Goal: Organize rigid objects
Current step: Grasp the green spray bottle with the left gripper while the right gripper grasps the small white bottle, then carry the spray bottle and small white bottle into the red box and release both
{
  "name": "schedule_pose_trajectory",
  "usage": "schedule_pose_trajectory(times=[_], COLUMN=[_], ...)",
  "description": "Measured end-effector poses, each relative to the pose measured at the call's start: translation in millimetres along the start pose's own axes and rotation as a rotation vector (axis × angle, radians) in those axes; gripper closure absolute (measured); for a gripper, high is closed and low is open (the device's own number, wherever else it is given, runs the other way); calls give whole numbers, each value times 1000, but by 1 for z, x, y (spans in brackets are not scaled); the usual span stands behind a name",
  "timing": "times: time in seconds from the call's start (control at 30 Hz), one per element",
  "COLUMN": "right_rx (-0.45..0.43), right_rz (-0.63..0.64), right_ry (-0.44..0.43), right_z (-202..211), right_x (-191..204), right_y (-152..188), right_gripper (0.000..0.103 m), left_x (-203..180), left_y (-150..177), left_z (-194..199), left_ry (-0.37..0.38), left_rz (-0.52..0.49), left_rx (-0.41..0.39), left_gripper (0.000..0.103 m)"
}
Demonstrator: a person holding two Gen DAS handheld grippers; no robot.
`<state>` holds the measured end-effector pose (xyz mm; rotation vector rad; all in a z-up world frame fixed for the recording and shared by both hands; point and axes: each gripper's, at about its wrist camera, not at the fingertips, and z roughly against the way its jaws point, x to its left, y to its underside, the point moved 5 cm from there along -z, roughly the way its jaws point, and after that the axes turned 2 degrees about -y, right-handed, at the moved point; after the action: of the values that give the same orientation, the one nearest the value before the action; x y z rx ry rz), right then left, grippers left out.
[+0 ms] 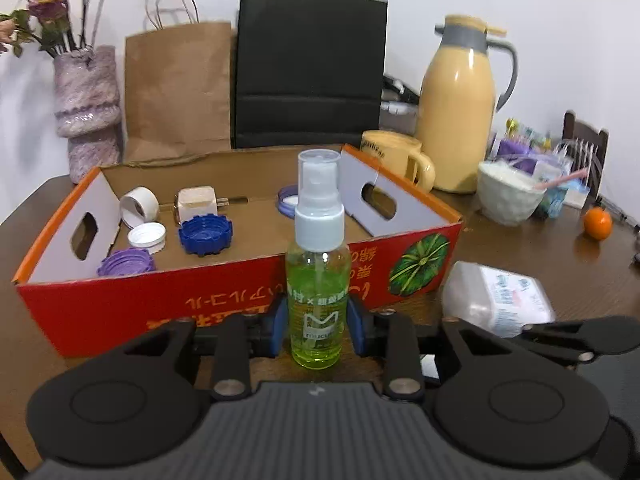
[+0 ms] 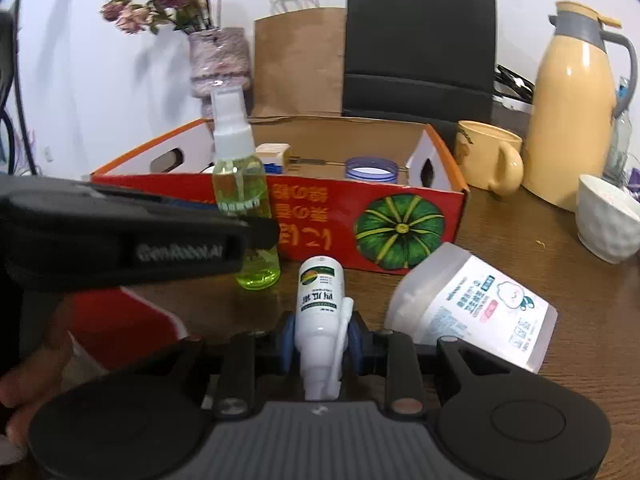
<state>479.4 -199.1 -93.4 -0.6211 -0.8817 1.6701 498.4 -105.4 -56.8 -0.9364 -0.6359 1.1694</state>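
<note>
My left gripper [image 1: 318, 330] is shut on a green spray bottle [image 1: 318, 280] with a white pump, held upright just in front of the red cardboard box [image 1: 200, 300]. The same bottle [image 2: 244, 184] and the left gripper's black body [image 2: 140, 236] show in the right wrist view. My right gripper [image 2: 320, 344] is shut on a small white bottle [image 2: 318, 308], its base pointing toward the box [image 2: 312, 224]. Inside the box lie several caps [image 1: 204, 234], a white plug [image 1: 196, 202] and a purple lid [image 1: 288, 200].
A clear plastic jar [image 2: 472, 308] lies on its side right of my right gripper; it also shows in the left wrist view [image 1: 496, 300]. A yellow mug [image 2: 488, 156], thermos [image 2: 572, 108], white bowl [image 2: 608, 216], paper bags [image 1: 180, 88] and a vase [image 1: 86, 108] stand behind the box. An orange [image 1: 597, 222] sits far right.
</note>
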Motion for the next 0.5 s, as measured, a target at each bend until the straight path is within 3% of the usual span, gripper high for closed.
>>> schedule_pose_trajectory(times=[0.27,0.5], right_rx=[-105,-180], right_rz=[-22,-38], right_ry=[-21,-65], right_z=[65,121], right_x=[7,26], right_y=[5,14], right_gripper=[77,76], left_x=[8,15], left_y=[19,46], left_z=[102,171], left_ry=[-40,-127], left_rz=[38,102], left_rx=[-100,-143], left_gripper=[72,72])
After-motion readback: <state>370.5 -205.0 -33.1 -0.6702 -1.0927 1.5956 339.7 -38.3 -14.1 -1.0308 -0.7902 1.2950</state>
